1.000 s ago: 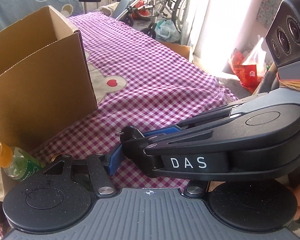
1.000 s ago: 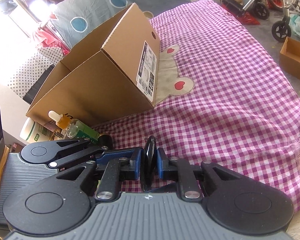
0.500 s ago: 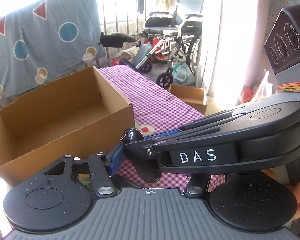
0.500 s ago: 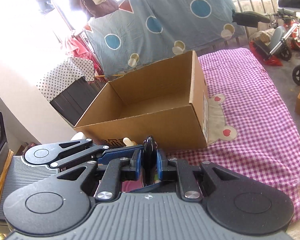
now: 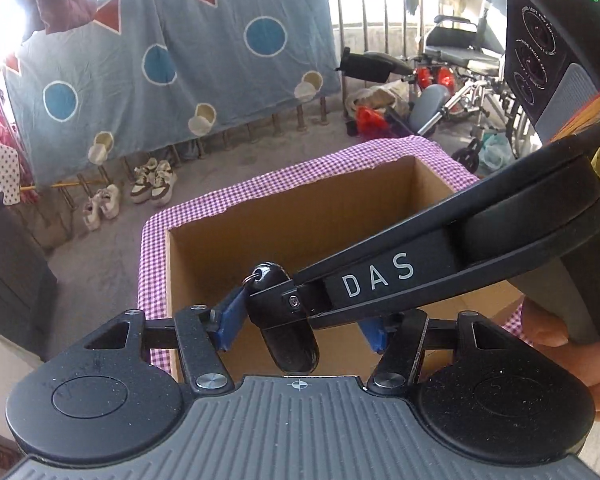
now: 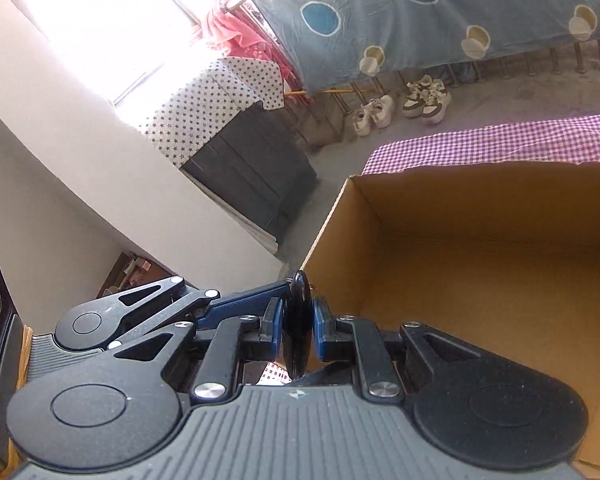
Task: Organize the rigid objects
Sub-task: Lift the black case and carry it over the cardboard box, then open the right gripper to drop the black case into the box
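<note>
right gripper (image 6: 297, 330) jaws pinching black key fob (image 6: 298, 328) edge-on above cardboard box (image 6: 480, 264); left gripper (image 5: 300, 320) jaws spreading, empty. thin pinch near the box wall, so fob could slip outside.

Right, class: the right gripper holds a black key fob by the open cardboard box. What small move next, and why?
Probably ease the right gripper further over the cardboard box before letting go: its jaws are shut on the key fob, which hangs by the box's corner, not inside.

The right tool (image 5: 288, 300) covers the cardboard box's (image 5: 300, 220) floor in the left wrist view. The black fob's (image 6: 298, 324) lower end sits behind that tool's body. The person's hand (image 5: 576, 344) is cut off by the edge.
</note>
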Demonstrator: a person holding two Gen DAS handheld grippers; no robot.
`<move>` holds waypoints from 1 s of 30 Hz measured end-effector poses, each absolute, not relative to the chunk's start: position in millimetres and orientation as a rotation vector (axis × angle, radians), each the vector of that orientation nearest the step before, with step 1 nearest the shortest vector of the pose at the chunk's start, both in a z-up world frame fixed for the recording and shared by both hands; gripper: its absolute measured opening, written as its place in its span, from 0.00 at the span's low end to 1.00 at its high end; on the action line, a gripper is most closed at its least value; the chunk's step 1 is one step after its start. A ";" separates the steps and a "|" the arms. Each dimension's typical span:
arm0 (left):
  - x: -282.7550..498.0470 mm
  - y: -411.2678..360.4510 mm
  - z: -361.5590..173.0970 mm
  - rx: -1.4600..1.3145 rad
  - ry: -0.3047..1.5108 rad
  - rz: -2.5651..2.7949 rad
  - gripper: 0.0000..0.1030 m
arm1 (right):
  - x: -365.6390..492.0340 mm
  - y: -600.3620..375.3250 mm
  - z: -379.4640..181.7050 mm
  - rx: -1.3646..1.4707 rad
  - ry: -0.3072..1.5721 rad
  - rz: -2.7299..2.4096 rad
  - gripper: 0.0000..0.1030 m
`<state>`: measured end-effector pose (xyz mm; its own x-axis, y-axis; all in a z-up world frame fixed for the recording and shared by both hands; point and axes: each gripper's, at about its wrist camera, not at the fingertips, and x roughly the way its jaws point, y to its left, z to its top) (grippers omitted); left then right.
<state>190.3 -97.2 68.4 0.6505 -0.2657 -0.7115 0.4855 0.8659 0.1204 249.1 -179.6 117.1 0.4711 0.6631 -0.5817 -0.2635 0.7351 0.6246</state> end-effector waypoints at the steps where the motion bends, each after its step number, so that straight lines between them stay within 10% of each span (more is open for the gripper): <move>1: 203.8 -93.7 62.1 0.318 0.778 -0.418 0.58 | 267.2 -174.7 107.5 0.507 0.962 0.589 0.17; 18: 262.0 -66.4 33.9 0.297 0.900 -0.309 0.64 | 389.7 -149.2 11.9 0.563 1.209 0.422 0.20; 30: 219.3 -53.6 80.5 0.227 0.796 -0.365 0.68 | 322.9 -203.9 86.8 0.621 1.038 0.427 0.20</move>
<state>219.3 -53.6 80.5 0.6425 -0.2327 -0.7301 0.4011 0.9140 0.0617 322.9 -203.9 86.8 0.4521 0.5996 -0.6603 -0.0384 0.7527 0.6573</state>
